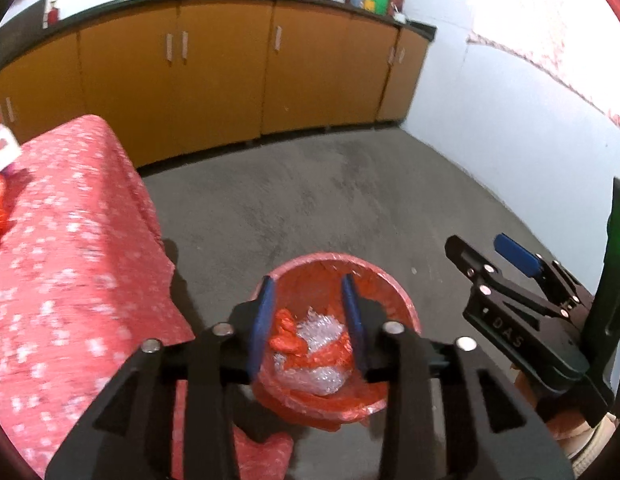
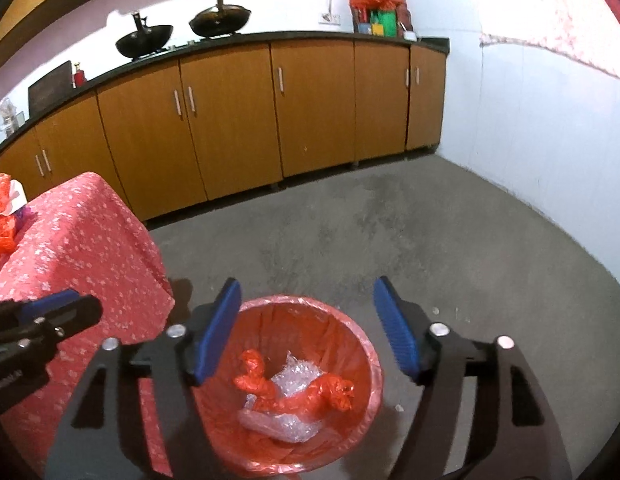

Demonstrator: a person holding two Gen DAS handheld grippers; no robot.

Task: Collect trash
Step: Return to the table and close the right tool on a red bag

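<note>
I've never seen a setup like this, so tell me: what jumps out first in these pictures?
A red-lined trash bin on the grey floor, holding crumpled red plastic and bubble wrap. Both open, empty tools hover above it, the left tool and the right tool. To the left stands a table under a red flowered cloth, with orange kitchen cabinets behind.

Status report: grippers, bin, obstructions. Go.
Left gripper open, empty. Right gripper open, empty. Red-lined bin below both, bubble wrap and red plastic inside. Nothing in the way.
</note>
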